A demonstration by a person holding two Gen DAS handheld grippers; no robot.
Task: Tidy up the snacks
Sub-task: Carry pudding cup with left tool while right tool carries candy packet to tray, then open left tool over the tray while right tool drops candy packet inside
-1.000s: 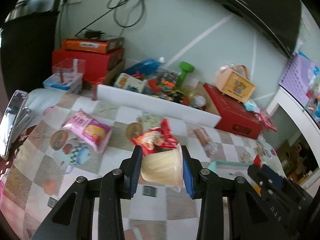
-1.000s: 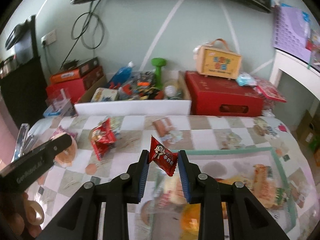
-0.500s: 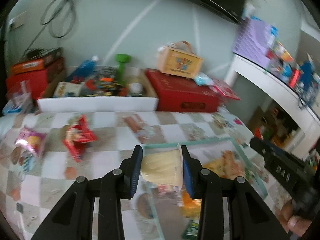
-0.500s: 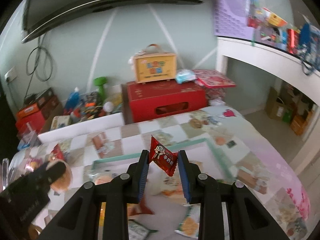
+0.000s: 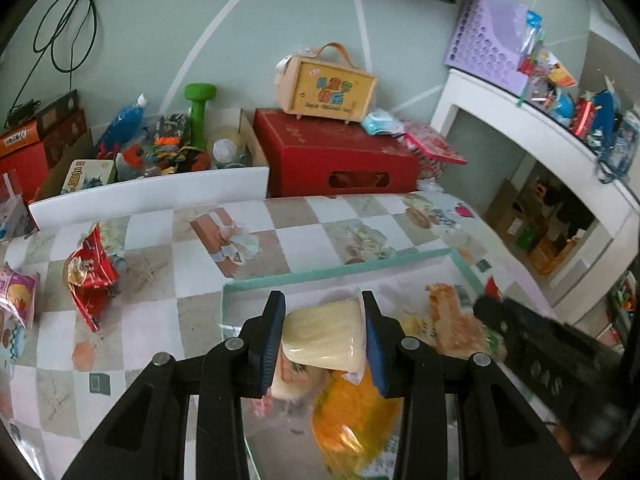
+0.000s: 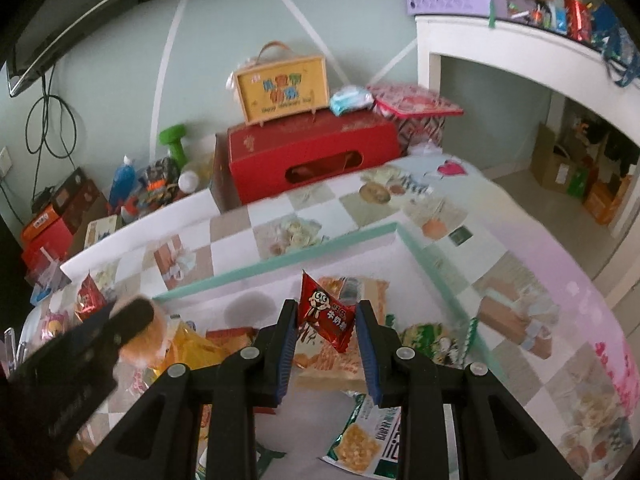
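My left gripper is shut on a pale yellow pudding cup, held over the near left part of the green-rimmed tray. My right gripper is shut on a small red candy packet with a cartoon face, above the middle of the same tray. Several snack packs lie in the tray, among them an orange pack and a green and white pack. The left gripper shows as a dark blurred shape at the left of the right wrist view; the right one at the right of the left wrist view.
On the checked tablecloth left of the tray lie a red snack bag and a pink bag. Behind the table stand a white box of clutter, a red carton with a yellow case, and a white shelf at right.
Both grippers have swung to the right, from the open tablecloth to over the tray, each keeping its snack. The loose bags on the cloth now sit far left.
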